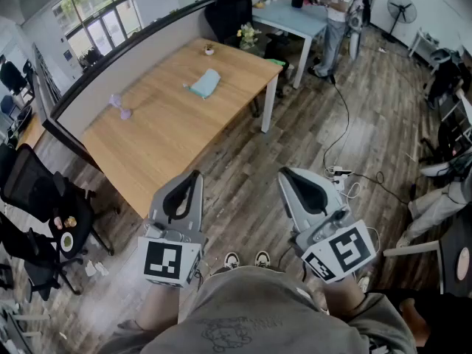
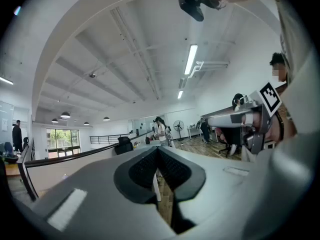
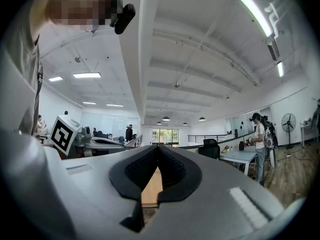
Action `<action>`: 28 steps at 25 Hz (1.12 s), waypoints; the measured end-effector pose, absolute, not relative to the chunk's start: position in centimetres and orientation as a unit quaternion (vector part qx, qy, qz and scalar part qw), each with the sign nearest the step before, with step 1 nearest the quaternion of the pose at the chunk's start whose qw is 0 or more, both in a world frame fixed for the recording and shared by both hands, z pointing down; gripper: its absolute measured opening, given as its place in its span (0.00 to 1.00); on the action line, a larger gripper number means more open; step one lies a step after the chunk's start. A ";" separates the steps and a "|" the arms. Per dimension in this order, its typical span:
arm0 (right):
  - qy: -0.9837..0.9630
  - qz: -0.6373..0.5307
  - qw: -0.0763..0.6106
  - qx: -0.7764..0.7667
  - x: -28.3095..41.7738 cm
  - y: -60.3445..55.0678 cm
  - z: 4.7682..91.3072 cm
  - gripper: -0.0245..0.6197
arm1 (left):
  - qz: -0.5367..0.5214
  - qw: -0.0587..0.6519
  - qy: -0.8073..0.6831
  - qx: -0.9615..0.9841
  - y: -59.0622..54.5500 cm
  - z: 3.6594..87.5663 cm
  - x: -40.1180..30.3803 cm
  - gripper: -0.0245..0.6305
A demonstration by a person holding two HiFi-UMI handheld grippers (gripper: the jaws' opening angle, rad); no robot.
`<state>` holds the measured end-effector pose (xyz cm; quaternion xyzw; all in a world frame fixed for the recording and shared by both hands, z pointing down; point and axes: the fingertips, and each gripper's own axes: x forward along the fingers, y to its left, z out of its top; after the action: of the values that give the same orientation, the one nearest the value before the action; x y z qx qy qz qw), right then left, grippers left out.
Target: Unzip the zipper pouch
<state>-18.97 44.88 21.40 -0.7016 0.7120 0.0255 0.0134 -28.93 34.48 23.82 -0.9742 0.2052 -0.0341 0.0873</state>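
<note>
A light blue zipper pouch lies flat on the far half of a wooden table. Both grippers hang close to my body over the floor, well short of the table's near corner and far from the pouch. My left gripper has its jaws together with nothing between them, and the left gripper view shows the same. My right gripper is likewise shut and empty, and it points level past the table edge in the right gripper view. The pouch shows in neither gripper view.
A small purple object and a little pot sit on the table. Black office chairs stand at the left. Behind are a blue table, a standing person and a fan. A cable and power strip lie on the floor.
</note>
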 end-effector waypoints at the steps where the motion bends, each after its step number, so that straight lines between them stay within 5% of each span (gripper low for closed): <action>1: 0.712 0.025 0.015 -0.701 -18.9 44.9 21.5 0.05 | -0.033 0.088 0.204 -0.974 34.6 23.8 -28.9 0.04; 28: 0.704 0.036 0.031 -0.709 -12.0 49.0 23.0 0.06 | -0.042 0.075 0.224 -0.971 38.3 25.6 -23.4 0.04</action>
<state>-12.01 49.00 23.04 -0.7089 0.7037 0.0361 0.0308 -23.35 38.29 25.56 -0.9707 0.2241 -0.0423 0.0753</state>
